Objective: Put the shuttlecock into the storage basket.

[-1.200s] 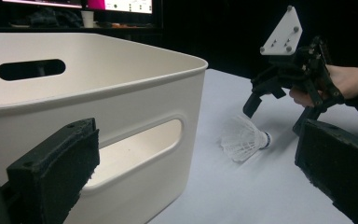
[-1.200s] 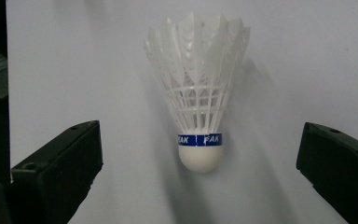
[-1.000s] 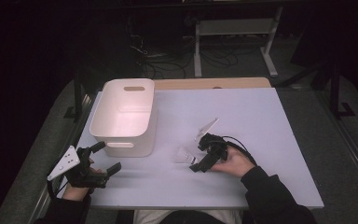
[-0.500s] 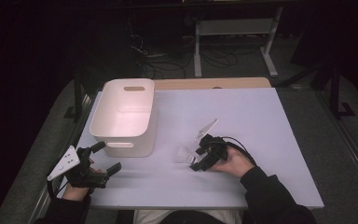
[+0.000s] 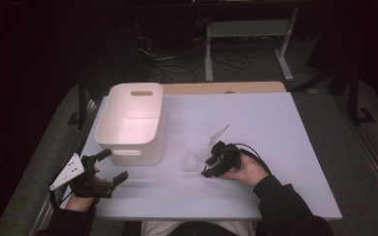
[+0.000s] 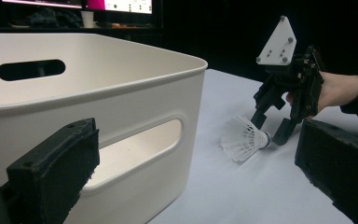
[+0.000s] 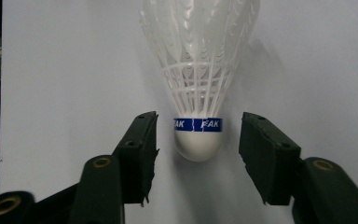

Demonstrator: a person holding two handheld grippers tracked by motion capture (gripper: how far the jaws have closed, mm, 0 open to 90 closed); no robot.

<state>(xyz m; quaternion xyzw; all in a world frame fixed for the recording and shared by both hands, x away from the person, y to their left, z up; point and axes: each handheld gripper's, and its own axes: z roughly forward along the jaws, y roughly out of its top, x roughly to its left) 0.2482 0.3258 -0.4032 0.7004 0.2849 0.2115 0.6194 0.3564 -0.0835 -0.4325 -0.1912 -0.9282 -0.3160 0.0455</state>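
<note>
Shuttlecock (image 7: 198, 84) on table (image 5: 285, 128), white bin (image 5: 130, 123) nearby

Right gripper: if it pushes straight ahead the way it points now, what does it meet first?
Probably the shuttlecock. Its white cork head sits between the right gripper's jaws, which have just been closing but show a gap on each side. Going straight on, the gripper body would likely reach the cork; past the skirt there is bare table.

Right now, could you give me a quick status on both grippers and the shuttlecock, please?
Right gripper closing around shuttlecock, not yet touching. Left gripper open, beside bin. Path clear.
</note>
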